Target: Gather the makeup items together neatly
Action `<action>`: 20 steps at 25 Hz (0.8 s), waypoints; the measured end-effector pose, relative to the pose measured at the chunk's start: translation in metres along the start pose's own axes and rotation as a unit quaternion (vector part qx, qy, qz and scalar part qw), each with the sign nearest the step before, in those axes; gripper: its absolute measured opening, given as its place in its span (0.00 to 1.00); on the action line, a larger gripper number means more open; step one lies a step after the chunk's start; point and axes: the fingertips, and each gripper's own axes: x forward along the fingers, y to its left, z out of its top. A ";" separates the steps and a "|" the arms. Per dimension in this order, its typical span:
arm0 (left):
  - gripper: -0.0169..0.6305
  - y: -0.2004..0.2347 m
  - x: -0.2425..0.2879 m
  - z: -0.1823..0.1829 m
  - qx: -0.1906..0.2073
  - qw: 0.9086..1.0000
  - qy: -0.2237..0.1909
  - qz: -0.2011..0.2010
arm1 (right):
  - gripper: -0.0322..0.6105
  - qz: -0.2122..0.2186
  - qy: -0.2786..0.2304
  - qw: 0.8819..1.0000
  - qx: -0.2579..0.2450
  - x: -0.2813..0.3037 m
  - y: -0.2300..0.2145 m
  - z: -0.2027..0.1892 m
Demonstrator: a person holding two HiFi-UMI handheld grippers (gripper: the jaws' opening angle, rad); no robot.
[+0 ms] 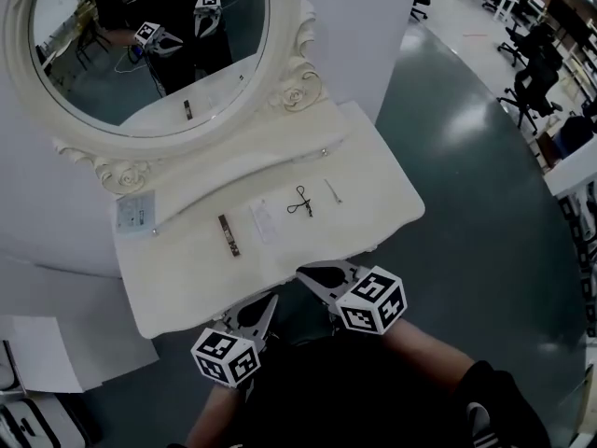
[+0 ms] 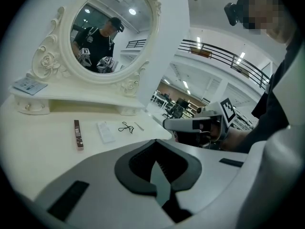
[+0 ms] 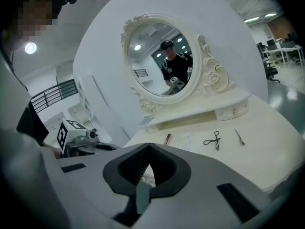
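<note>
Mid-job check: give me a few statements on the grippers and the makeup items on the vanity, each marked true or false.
1. The left gripper and the right gripper are both shut and empty. True.
2. The eyelash curler lies between the white packet and the tweezers. True.
3. The brown stick lies right of the tweezers. False: it is the leftmost of the four, left of the white packet.
4. The tweezers touch the eyelash curler. False: they lie apart.

Head view looks steeply down on the dressing table (image 1: 373,185). Both gripper views look low across it, facing the mirror (image 2: 102,37).
</note>
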 end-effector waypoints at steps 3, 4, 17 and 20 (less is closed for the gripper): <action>0.04 -0.023 0.011 -0.001 -0.007 1.000 -0.017 0.011 | 0.10 0.025 0.010 1.000 -0.016 -0.021 0.000 -0.003; 0.04 -0.029 0.014 -0.001 -0.010 1.000 -0.023 0.016 | 0.10 0.031 0.013 0.999 -0.020 -0.027 -0.001 -0.004; 0.04 -0.085 0.022 -0.014 -0.033 0.996 -0.058 0.061 | 0.10 0.074 0.017 0.997 -0.027 -0.091 -0.001 -0.017; 0.04 -0.089 0.023 -0.016 -0.032 0.996 -0.059 0.066 | 0.10 0.087 0.022 0.996 -0.016 -0.093 0.001 -0.021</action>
